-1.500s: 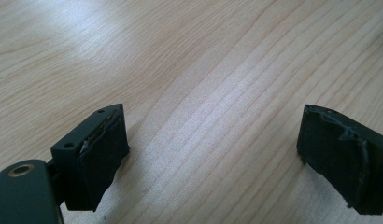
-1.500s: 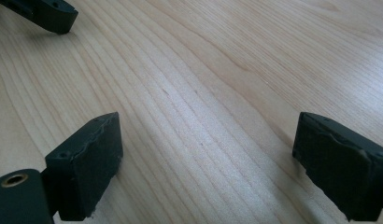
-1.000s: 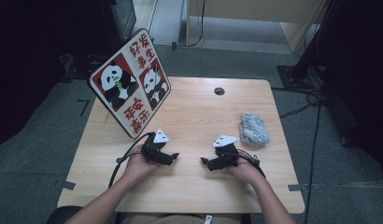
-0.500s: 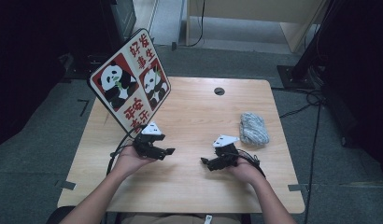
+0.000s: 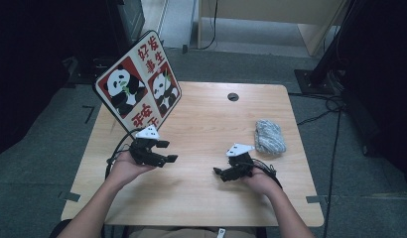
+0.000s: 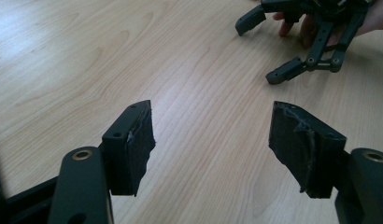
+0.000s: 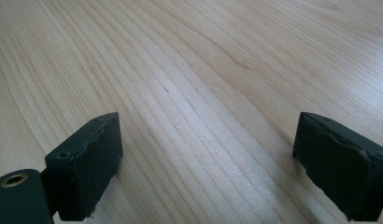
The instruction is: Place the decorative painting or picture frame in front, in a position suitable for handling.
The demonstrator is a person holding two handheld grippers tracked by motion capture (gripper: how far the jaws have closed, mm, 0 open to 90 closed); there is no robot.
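My left gripper [image 5: 167,151] hangs a little above the wooden table [image 5: 201,198] at the left, just below the panda sign [image 5: 137,89]. Its jaws point right and have just been closing, and they still stand apart. In the left gripper view the left gripper [image 6: 210,144] has only bare wood between its pads [image 6: 140,140]. My right gripper [image 5: 220,174] rests low on the table at the right and points left. It is open, and the right gripper [image 7: 206,158] has nothing in its gap. The right gripper [image 6: 297,42] also shows at the top right of the left gripper view.
A crumpled grey cloth [image 5: 269,136] lies on the table to the right, behind the right hand. The panda sign leans over the table's back left corner. A round cable hole [image 5: 233,96] sits near the far edge. Black cables trail from both grippers.
The left hand has lifted its gripper off the table and carried it left, nearer the sign. The right hand and the cloth have stayed put.
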